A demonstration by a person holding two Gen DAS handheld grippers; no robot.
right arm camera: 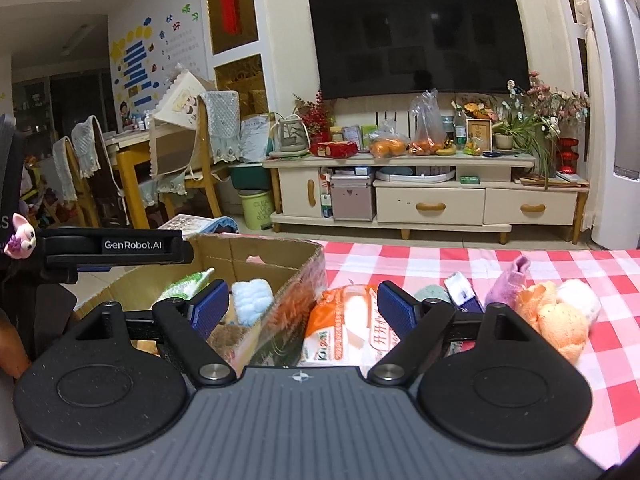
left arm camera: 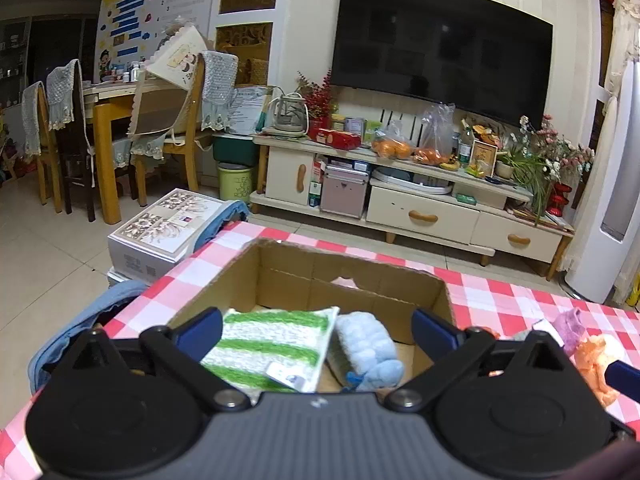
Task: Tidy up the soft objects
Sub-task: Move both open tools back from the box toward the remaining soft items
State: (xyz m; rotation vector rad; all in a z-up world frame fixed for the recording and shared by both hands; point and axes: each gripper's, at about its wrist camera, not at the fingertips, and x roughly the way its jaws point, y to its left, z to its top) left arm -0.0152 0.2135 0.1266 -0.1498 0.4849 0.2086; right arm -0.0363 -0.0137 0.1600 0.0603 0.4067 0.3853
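Left tool [left arm camera: 316, 328]: jaws spread wide, gripping nothing, poised over the open box [left arm camera: 434, 292]. Between and below its fingers, inside the box: green-striped cloth [left arm camera: 272, 346], tilted, at 11 o'clock of the blue towel [left arm camera: 370, 350] beside it.

Right tool [right arm camera: 304, 304]: jaws wide apart, nothing clamped; packaged cloth [right arm camera: 344, 332] lies between its fingers on the worktop [right arm camera: 420, 260], pads not pressing it. Box wall just at 9 o'clock of the package.

Outward at 3 o'clock on the checked worktop: labelled item [right arm camera: 460, 290], purple cloth [right arm camera: 510, 286], orange-and-white towel [right arm camera: 560, 316].

Background, 12 o'clock: TV [right arm camera: 416, 36].
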